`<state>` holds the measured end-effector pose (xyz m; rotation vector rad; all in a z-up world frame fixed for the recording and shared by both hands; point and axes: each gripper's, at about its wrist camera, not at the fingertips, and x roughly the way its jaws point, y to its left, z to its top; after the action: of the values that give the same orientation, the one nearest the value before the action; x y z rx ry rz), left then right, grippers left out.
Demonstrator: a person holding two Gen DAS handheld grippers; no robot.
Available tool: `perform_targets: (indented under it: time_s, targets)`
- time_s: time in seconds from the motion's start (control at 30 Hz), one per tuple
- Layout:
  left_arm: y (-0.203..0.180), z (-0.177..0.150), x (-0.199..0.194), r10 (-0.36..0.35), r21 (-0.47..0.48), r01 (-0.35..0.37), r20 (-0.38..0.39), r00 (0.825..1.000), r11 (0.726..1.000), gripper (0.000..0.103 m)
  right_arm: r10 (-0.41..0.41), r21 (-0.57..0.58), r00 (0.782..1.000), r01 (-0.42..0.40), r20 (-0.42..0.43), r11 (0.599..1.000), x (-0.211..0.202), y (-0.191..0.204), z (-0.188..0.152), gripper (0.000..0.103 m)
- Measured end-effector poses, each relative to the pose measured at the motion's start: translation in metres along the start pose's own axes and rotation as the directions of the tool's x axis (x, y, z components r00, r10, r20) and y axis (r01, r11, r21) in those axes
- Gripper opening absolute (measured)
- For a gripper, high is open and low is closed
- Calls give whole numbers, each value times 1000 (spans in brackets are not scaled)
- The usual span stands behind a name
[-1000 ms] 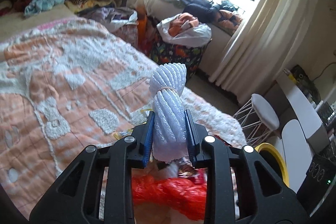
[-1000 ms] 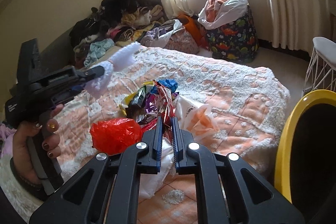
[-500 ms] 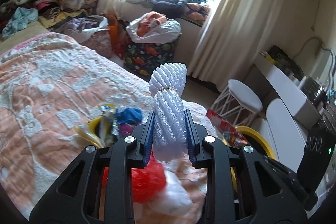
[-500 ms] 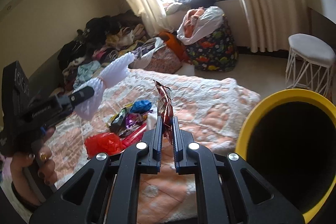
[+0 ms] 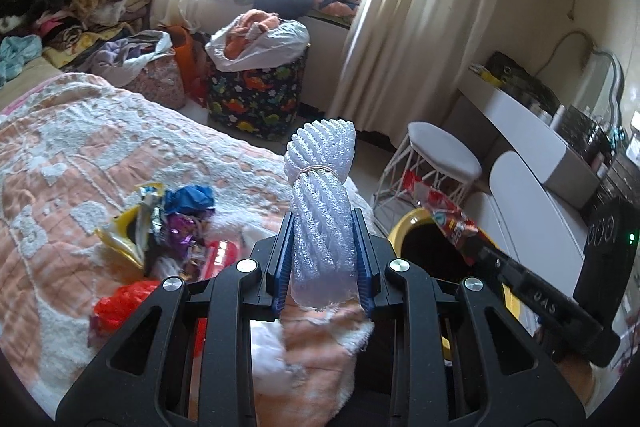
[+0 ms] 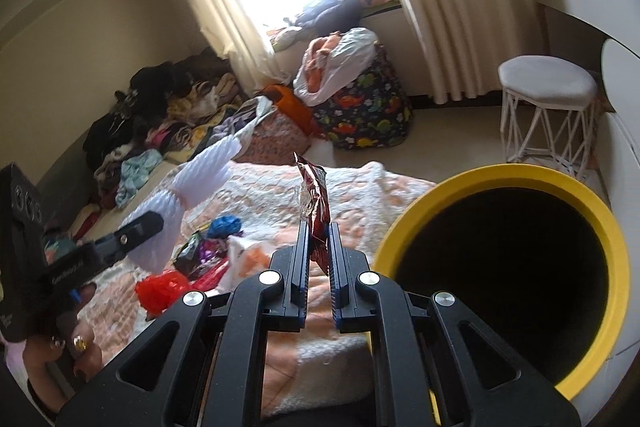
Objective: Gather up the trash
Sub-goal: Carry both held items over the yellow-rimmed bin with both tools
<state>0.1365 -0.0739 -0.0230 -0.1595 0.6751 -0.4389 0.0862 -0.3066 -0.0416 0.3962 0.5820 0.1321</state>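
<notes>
Since the earlier frames both tools have swung from the bed toward the yellow bin, which now fills more of each view. Left wrist view: the left tool [image 5: 323, 259] is clamped on a white foam roll [image 5: 322, 203] standing upright between its fingers, above the bed [image 5: 60, 147] corner; the bin [image 5: 404, 227] lies to the right, partly hidden by the right tool [image 5: 476, 247] and its red snack wrapper [image 5: 444, 211]. Both tools converge on one opening, so a collision could knock either item onto the floor. Remaining trash [image 5: 168, 223] sits on the bed, well apart from the bin. Right wrist view: the right tool [image 6: 319, 259] is closed on the wrapper [image 6: 316, 195], just left of the bin rim [image 6: 400, 239]. Released here, the light wrapper would likely fall outside the rim. Open room lies rightward over the bin mouth; the stool [image 6: 548, 83] stands beyond.
</notes>
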Motion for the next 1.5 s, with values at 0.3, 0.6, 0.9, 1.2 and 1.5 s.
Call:
perform_targets:
  time_s: [0.3, 0.6, 0.9, 1.2, 1.5]
  targets:
    - [-30, -11, 15, -37, 57, 40, -54, 998, 998, 21, -89, 83, 996, 88, 19, 993, -12, -36, 2, 9]
    - [-62, -26, 38, -80, 118, 95, -123, 989, 988, 21, -195, 166, 981, 192, 3, 967, -17, -72, -2, 9]
    - [-91, -41, 65, -110, 167, 144, -195, 975, 975, 21, -268, 248, 963, 269, -38, 931, -20, -107, -12, 9]
    - [-112, -49, 89, -133, 197, 184, -247, 960, 963, 22, -307, 305, 950, 309, -58, 901, -21, -128, -14, 11]
    - [-117, -43, 99, -137, 189, 180, -221, 966, 965, 61, -344, 347, 937, 341, -55, 874, -23, -137, -17, 42]
